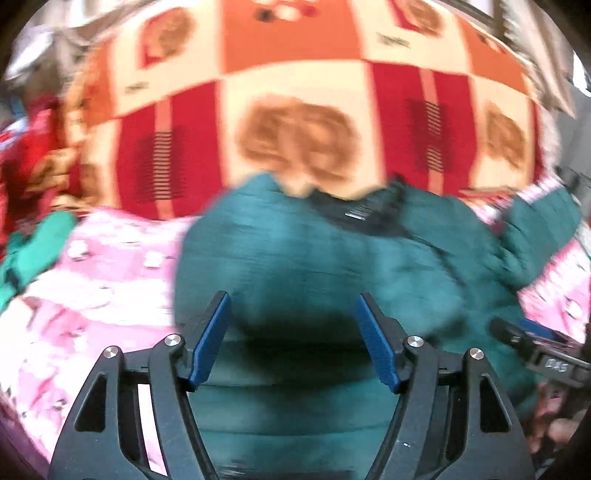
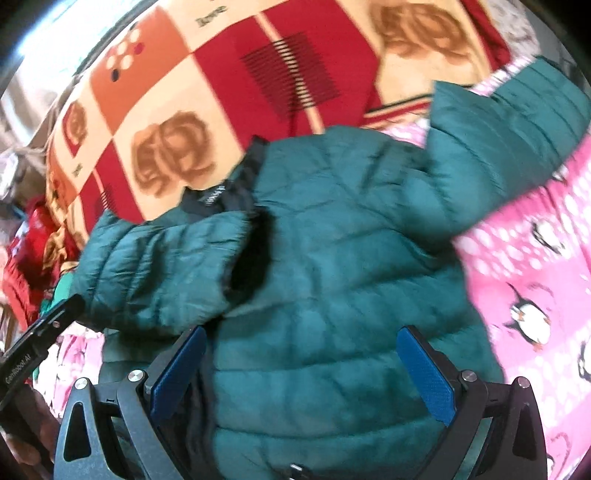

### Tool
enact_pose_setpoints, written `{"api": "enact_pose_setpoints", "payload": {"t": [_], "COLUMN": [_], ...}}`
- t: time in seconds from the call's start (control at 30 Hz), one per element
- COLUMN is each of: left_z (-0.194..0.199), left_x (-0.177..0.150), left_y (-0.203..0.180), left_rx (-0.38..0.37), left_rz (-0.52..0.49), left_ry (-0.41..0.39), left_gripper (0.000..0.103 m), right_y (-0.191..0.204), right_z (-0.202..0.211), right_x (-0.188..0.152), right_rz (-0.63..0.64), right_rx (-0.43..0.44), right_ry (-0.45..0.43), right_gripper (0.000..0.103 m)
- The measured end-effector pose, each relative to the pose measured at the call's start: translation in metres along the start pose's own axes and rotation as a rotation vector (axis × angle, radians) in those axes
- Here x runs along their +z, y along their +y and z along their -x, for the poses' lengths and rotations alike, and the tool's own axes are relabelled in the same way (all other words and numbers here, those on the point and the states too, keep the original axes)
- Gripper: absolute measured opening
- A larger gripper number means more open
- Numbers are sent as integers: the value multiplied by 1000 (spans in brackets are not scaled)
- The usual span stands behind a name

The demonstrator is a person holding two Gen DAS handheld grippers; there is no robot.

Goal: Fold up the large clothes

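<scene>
Fingers (image 1: pixel 210 339) of both grippers spread wide over teal puffer jacket (image 2: pixel 332 266), nothing gripped

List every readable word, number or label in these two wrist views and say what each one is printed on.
"GenRobot.AI": on the black body of the left gripper, at the right wrist view's left edge.
"045", blurred, a likely reading: on the right gripper, at the left wrist view's right edge.
"love": on the red, orange and cream patchwork blanket; its other small words are too blurred.
White label at the collar of the teal quilted puffer jacket: unreadable.
</scene>
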State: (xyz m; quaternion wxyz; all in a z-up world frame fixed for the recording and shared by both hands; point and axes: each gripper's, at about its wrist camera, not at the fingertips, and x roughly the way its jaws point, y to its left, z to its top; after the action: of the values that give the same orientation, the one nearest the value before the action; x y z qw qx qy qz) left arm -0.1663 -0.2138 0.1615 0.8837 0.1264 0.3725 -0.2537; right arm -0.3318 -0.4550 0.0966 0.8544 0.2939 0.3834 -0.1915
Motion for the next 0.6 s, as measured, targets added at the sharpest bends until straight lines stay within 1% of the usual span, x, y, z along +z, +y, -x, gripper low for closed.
{"api": "enact_pose_setpoints", "payload": {"t": [0.07,0.13,0.2,0.27,0.3,0.4,0.47,0.5,0.53,0.6], "left_z": [-2,-9,-16,-26,-30,-43,-50,-51,-53,-54], "left_x": [0,-2,-4,-7,-9,-12,-14,-14,-14,-14], "left_y": [26,46,64,78,81,84,85,83,82,80], "left_rx": [63,100,110,106,103,92,85,85,86,84], "left_rz": [59,111,167,216,229,246,243,240,237,235], "left_ry": [-26,-30,-31,-25,-17,31,41,43,44,44], "left_gripper": [70,70,70,70,70,71,70,70,70,70], "right_y": [16,26,36,43,46,52,56,58,60,64], "right_z": [-9,-20,-36,-52,-61,-82,-88,-90,-92,-95], "right_x": [7,13,19,23,24,29,32,34,35,37], "right_rz": [31,47,46,40,42,49,65,76,85,118], "right_rx": [11,13,31,38,32,19,18,25,33,42], "right_ry": [0,10,37,64,81,98,79,70,65,56], "right_gripper": [103,103,102,95,89,87,78,67,53,42]}}
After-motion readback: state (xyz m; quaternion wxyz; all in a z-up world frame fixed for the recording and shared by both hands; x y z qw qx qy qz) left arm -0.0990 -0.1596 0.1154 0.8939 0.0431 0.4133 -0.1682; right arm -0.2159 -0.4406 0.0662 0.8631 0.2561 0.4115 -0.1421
